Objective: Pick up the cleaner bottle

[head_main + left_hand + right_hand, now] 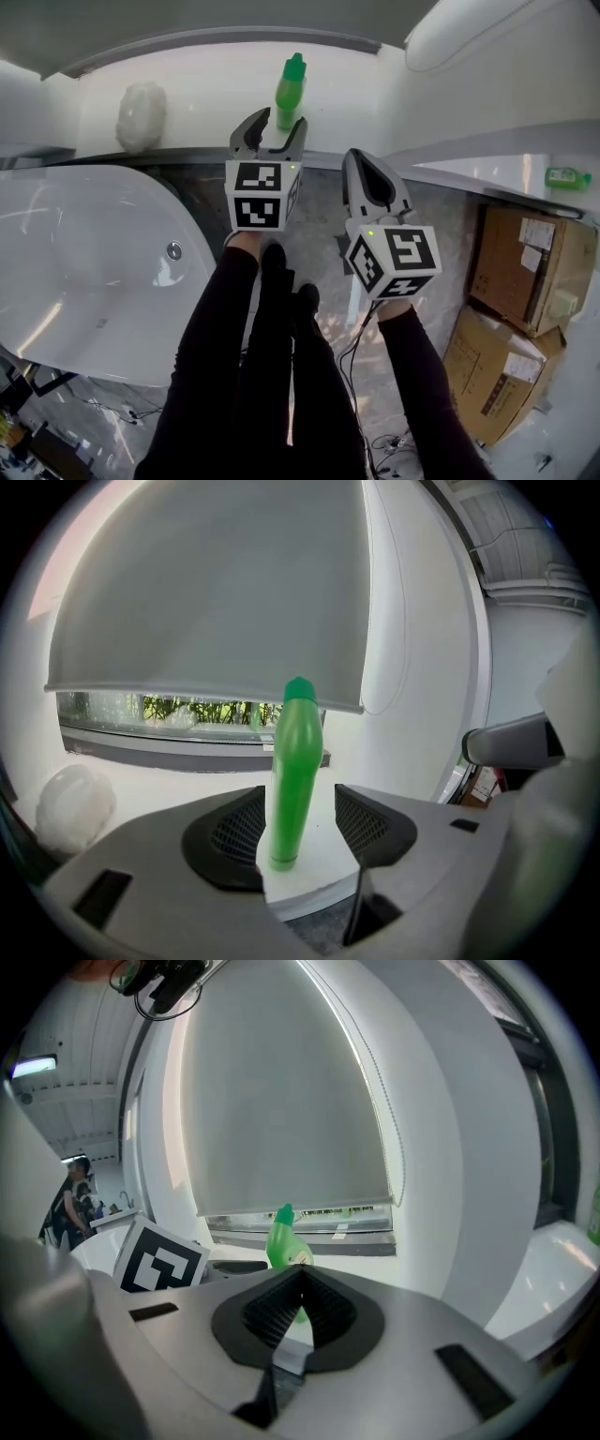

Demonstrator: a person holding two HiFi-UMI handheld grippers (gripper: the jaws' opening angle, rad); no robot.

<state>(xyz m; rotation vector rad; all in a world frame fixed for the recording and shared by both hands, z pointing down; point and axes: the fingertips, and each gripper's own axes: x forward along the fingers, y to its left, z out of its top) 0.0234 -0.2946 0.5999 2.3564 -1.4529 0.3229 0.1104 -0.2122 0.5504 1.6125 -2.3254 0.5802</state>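
The left grey two-jaw gripper (278, 127) is pointing forward and slightly downward, its jaws standing wide apart. The right grey gripper (358, 159) is hovering just beside it, a little nearer the person, with its jaws pressed together. Both black-sleeved arms (217, 328) are stretching out ahead.

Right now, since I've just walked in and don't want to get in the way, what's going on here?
A person holds a claw in each hand at a white ledge. The left claw is open and lined up on the green bottle, which stands upright on the ledge between its jaws, not yet gripped. The right claw is shut and empty, beside the left one. The bottle has not been lifted.
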